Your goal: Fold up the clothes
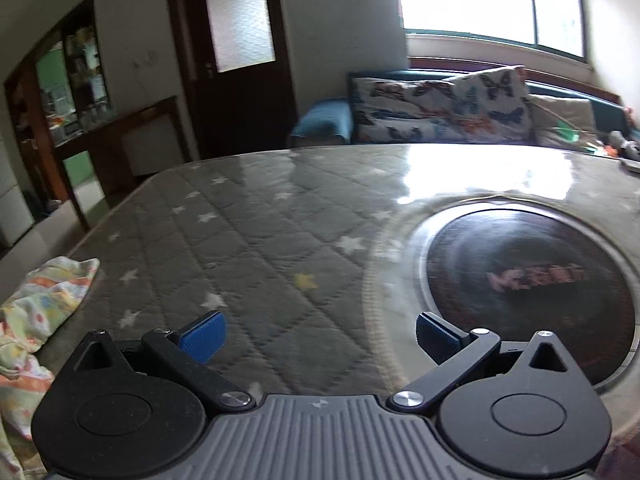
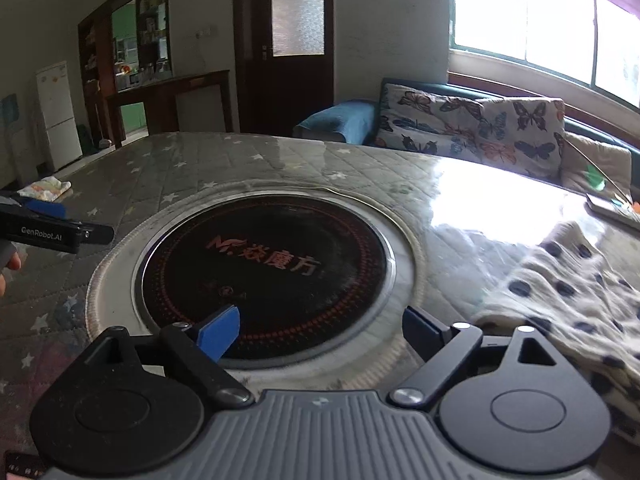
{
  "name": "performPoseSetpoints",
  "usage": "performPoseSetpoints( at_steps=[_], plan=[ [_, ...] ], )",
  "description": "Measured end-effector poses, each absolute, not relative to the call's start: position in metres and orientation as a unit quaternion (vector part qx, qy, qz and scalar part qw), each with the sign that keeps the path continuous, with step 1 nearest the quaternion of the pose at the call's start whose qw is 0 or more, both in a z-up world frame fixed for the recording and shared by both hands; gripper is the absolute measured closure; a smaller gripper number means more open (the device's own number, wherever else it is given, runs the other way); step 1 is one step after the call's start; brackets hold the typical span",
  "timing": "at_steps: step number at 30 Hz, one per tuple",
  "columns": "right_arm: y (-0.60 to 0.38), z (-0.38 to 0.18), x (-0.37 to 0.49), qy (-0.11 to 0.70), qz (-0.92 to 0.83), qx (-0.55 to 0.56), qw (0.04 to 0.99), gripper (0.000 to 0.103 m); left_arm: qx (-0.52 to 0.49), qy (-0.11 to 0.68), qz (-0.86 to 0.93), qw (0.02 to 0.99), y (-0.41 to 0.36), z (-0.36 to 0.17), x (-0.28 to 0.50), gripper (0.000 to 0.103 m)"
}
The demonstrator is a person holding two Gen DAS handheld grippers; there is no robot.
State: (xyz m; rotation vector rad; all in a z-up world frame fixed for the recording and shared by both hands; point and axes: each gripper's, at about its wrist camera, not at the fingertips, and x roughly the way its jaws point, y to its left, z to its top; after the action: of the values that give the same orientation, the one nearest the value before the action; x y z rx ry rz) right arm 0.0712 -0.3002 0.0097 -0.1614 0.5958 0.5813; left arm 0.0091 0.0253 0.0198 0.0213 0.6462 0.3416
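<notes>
2 tongs, left tongs point(image 1: 320, 336) and right tongs point(image 2: 320, 330), gape empty above quilted worktop point(image 1: 248, 224); polka-dot garment point(image 2: 568, 292) right, floral garment point(image 1: 36, 312) left.

Cream garment point(image 2: 576, 280) with dark polka dots; pastel print cloth point(image 1: 36, 312); grey starred table cover point(image 1: 240, 240) (quilted).

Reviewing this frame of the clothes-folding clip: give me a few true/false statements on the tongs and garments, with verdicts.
1. The right tongs grip the polka-dot garment. False: they are open and empty, with the garment lying to their right.
2. The left tongs are open with nothing between them. True.
3. The pastel printed cloth lies on the black round hob. False: it lies at the table's far left.
4. The hob is bare. True.
</notes>
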Motion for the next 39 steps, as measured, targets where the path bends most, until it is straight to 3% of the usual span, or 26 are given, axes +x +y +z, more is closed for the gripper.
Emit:
performPoseSetpoints(
  at_steps=[39],
  plan=[
    [-0.201,-0.015,0.115,0.311,0.304,-0.113,0.894,0.006,-0.071,0.328,0.216,0.917,0.087,-0.005,0.026,0.000]
  ],
)
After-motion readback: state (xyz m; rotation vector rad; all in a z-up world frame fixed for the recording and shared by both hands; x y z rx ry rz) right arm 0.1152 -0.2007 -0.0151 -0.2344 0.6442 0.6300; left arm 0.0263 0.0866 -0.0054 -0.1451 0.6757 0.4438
